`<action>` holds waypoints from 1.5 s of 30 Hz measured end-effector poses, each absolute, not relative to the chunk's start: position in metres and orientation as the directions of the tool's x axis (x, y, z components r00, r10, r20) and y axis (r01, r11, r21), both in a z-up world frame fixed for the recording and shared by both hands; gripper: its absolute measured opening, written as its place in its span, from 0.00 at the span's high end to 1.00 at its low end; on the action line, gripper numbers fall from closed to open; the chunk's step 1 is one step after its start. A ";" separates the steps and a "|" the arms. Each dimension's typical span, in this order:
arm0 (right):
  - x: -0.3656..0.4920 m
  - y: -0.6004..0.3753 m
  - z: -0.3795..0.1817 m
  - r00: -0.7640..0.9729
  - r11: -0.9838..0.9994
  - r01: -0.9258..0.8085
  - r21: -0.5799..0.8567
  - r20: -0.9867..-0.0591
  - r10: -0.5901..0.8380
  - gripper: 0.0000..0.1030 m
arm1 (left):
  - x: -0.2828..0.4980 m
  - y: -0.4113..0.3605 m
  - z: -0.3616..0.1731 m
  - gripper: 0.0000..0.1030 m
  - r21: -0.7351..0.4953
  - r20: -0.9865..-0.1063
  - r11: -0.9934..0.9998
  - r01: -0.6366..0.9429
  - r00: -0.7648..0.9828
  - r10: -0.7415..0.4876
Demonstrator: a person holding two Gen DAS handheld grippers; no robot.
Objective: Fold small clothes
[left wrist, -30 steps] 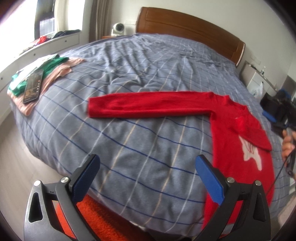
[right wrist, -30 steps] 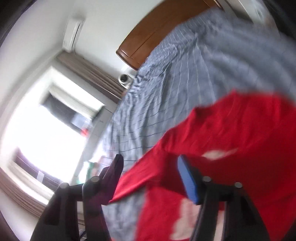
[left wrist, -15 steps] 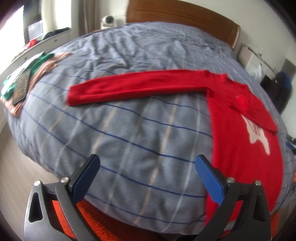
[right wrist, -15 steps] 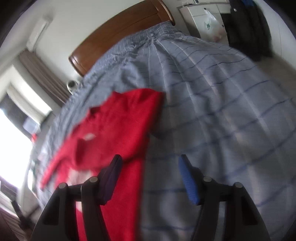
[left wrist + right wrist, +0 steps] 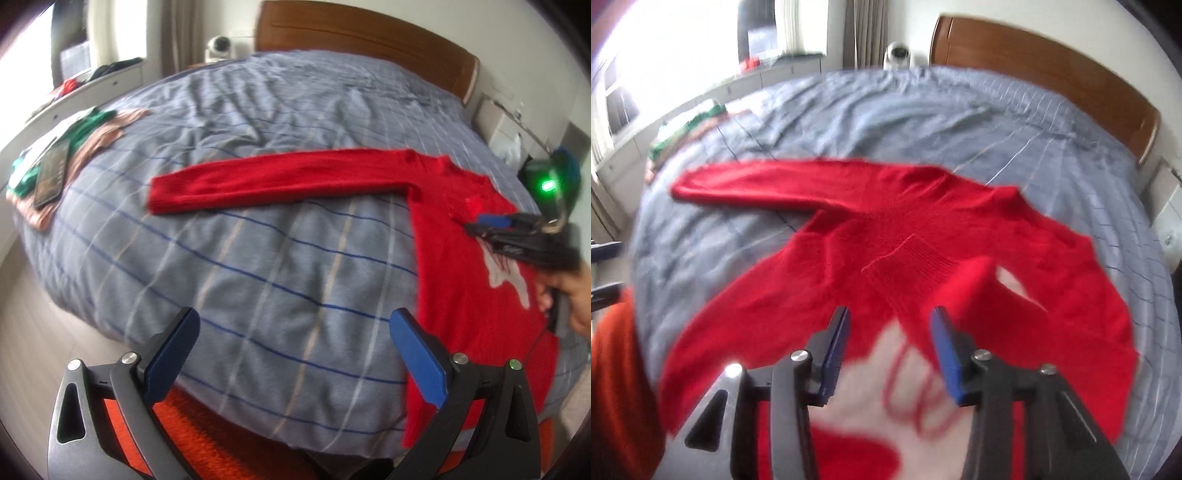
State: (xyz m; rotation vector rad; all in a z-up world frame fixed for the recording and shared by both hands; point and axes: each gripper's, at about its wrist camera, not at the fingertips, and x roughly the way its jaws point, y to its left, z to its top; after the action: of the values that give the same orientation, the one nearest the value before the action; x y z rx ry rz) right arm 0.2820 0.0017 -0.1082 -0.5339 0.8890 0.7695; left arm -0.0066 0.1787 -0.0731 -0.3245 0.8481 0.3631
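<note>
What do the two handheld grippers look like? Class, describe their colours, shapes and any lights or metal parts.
The left gripper has a grey-black frame with triangular cut-outs, silver bolt heads, a small green light and flat blue ribbed pads. The right gripper has the same black frame, silver bolts and blue pads; in the left view its body carries a glowing green light.

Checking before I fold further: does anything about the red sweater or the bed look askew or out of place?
Mildly. The red sweater is lopsided: one sleeve stretches flat across the blue bedspread, the other is already folded over the chest. A phone rests on the folded clothes at the bed's edge. No damage shows.
</note>
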 end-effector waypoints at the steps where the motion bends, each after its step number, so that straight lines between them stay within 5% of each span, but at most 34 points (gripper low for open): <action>1: 0.282 0.007 -0.114 0.405 0.620 -0.776 -0.119 -0.848 0.343 0.68 | -0.010 0.184 -0.074 0.01 -0.138 -0.773 0.883 -0.448 0.606 0.187; 2: 0.286 0.011 -0.121 0.408 0.625 -0.769 -0.131 -0.854 0.323 0.76 | -0.012 0.188 -0.075 0.01 -0.140 -0.774 0.879 -0.456 0.604 0.190; 3: 0.289 0.011 -0.125 0.418 0.638 -0.758 -0.136 -0.852 0.314 0.94 | -0.014 0.191 -0.077 0.01 -0.143 -0.776 0.874 -0.465 0.601 0.192; 7: 0.276 -0.001 -0.110 0.353 0.621 -0.784 0.014 -0.813 0.464 0.93 | -0.014 0.203 -0.088 0.01 -0.159 -0.787 0.852 -0.498 0.585 0.195; 8: 0.274 -0.001 -0.113 0.332 0.609 -0.793 0.021 -0.823 0.460 0.91 | -0.011 0.204 -0.091 0.01 -0.163 -0.794 0.851 -0.500 0.578 0.187; 9: 0.274 -0.004 -0.118 0.299 0.606 -0.794 0.040 -0.843 0.447 0.81 | -0.006 0.203 -0.095 0.01 -0.171 -0.803 0.850 -0.499 0.570 0.173; 10: 0.274 -0.005 -0.120 0.284 0.611 -0.790 0.056 -0.849 0.445 0.58 | -0.004 0.203 -0.097 0.01 -0.176 -0.805 0.851 -0.495 0.570 0.165; 12: 0.274 -0.021 -0.114 0.269 0.624 -0.771 0.131 -0.820 0.505 0.45 | 0.000 0.200 -0.099 0.01 -0.168 -0.812 0.857 -0.487 0.562 0.160; 18: 0.275 -0.118 -0.089 0.339 0.716 -0.606 0.347 -0.702 0.627 0.42 | 0.002 0.191 -0.102 0.01 -0.134 -0.821 0.877 -0.462 0.547 0.163; 25: 0.242 -0.264 -0.085 0.578 0.901 -0.393 0.183 -0.713 0.397 0.39 | 0.011 0.178 -0.102 0.01 -0.119 -0.824 0.896 -0.428 0.545 0.151; 31: 0.231 -0.356 -0.085 0.688 0.965 -0.190 0.179 -0.677 0.261 0.31 | 0.023 0.156 -0.101 0.01 -0.093 -0.828 0.923 -0.373 0.543 0.136; 45: 0.223 -0.394 -0.141 0.737 0.967 -0.083 0.240 -0.638 0.222 0.29 | 0.021 0.166 -0.111 0.01 -0.029 -0.845 0.916 -0.400 0.499 0.191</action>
State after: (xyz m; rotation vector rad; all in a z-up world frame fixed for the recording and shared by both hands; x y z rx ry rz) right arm 0.2234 -0.3944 -0.1409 0.2012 0.7238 0.1690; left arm 0.0212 0.1658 -0.1107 -0.2332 0.9868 0.3610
